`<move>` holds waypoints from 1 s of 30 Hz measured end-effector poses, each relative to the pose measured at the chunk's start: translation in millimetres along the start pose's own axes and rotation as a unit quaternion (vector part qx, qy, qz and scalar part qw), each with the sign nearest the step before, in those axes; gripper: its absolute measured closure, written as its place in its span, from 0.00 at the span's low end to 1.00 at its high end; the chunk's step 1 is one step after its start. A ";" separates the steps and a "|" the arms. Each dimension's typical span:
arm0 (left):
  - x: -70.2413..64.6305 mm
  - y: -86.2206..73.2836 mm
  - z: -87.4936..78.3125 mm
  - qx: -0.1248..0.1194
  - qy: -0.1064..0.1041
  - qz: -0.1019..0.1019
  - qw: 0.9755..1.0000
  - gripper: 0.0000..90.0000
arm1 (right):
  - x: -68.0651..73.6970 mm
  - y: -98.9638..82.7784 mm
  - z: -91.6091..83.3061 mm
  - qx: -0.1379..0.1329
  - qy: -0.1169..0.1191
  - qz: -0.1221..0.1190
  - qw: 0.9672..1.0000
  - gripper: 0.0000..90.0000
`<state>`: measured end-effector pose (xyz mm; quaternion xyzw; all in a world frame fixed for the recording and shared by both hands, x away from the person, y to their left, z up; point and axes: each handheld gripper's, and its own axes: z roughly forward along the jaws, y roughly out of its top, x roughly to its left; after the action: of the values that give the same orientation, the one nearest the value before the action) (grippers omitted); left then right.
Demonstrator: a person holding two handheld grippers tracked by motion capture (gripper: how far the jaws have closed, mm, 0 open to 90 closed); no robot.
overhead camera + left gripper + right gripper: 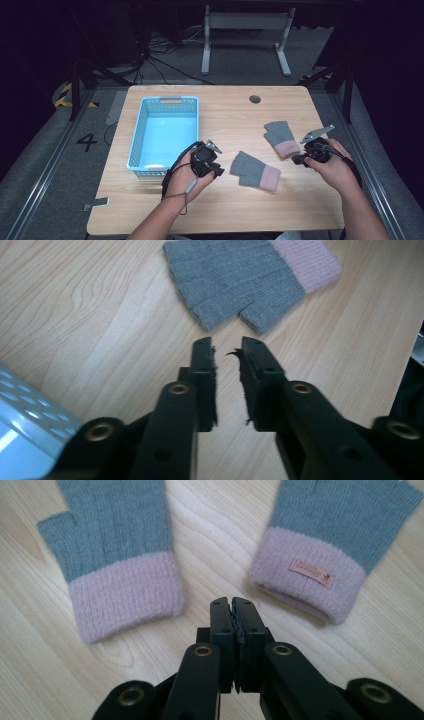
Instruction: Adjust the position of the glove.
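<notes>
Counting two grey-pink gloves (255, 170) (282, 138), one blue basket (142, 119), two grippers (216, 172) (299, 160).

We see a light blue perforated plastic basket (145, 131) standing on the left part of the light wooden table (230, 207), with a round grommet (255, 99) set near the far edge. Beyond the table stands a grey metal frame (245, 22) on the carpeted floor, with black cables (165, 62) beside it.

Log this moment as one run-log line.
left gripper: open a little, empty, near glove | right gripper: shut, empty, by labelled glove | basket: empty | stage: both gloves on table
</notes>
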<state>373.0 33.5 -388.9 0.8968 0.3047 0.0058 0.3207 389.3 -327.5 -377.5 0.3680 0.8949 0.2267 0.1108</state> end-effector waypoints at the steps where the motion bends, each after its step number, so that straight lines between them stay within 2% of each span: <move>1: 0.0 0.8 0.8 0.000 0.002 0.001 1.000 0.90 | 0.0 -0.9 0.2 0.002 0.000 0.002 1.000 0.99; 4: -1.3 3.8 2.4 -0.004 0.004 0.005 1.000 1.00 | -0.6 -4.9 0.6 0.004 0.005 0.006 1.000 0.99; 6: -2.2 6.5 3.8 -0.004 0.004 0.005 1.000 1.00 | 0.0 -7.4 0.8 0.003 0.013 0.009 1.000 0.99; 9: -3.0 9.3 8.0 -0.004 -0.010 0.004 1.000 1.00 | 2.2 -9.2 0.2 -0.002 0.024 0.008 1.000 0.99; 18: -3.7 15.7 22.6 -0.001 -0.001 0.020 1.000 1.00 | 4.9 -15.0 2.0 0.000 0.035 0.015 0.999 0.99; 21: -3.5 16.9 26.2 -0.003 -0.004 0.019 1.000 0.99 | 7.2 -14.7 3.6 0.001 0.042 0.013 0.999 0.99; 22: -2.9 17.9 29.8 -0.010 -0.003 0.023 1.000 0.98 | 11.6 -13.5 4.7 -0.008 0.064 0.006 0.998 0.99; 24: -2.5 19.4 34.1 -0.009 -0.003 0.025 1.000 0.98 | 17.6 -11.7 5.7 -0.015 0.078 0.000 0.997 0.99; 30: -0.9 26.1 48.0 -0.004 -0.013 0.028 1.000 0.98 | 37.0 -10.9 10.8 -0.025 0.089 -0.021 0.995 0.99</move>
<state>396.3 -10.3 -411.7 0.9038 0.2757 0.0044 0.3274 360.4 -304.6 -393.4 0.3248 0.9028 0.2783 0.0443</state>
